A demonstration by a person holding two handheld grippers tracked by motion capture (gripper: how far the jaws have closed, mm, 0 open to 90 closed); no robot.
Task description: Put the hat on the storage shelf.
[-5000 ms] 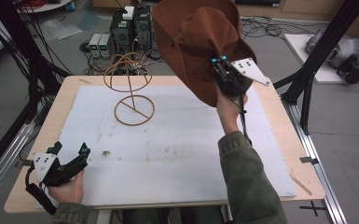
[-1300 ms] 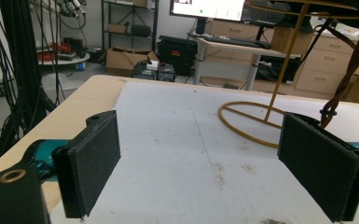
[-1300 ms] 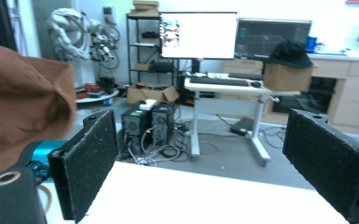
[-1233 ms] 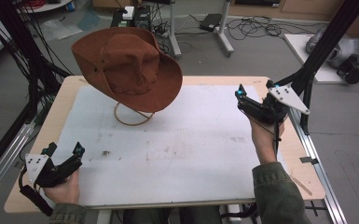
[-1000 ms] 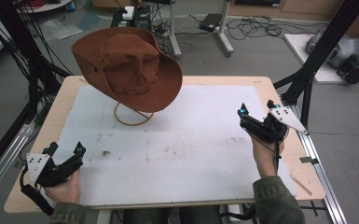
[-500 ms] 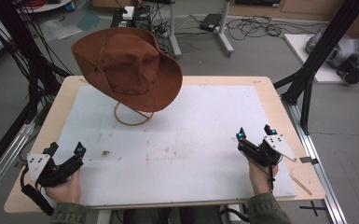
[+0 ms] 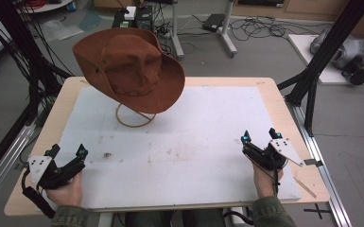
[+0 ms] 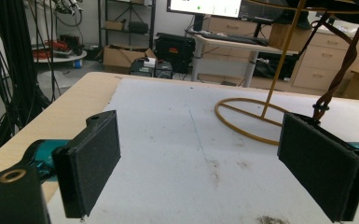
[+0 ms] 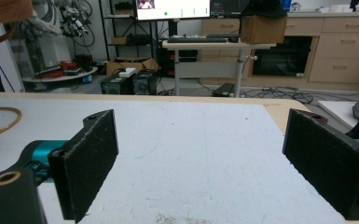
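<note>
On the far left of the tabletop [image 7: 208, 137], the brown hat [image 7: 130, 68] sits tilted on a thin wire stand [image 7: 134, 116]. Left claw [image 7: 67, 152] and right claw [image 7: 260, 138] rest near the front edge, both wide apart and empty. Perched so lopsidedly, the hat could likely slide off if the stand gets bumped.

High view: fixed overhead, facing forward and down across the whole table [image 7: 264, 90]. Both gripper views: low and close above the white mat [image 8: 168, 140], facing the far edge; all three share the mat.
</note>
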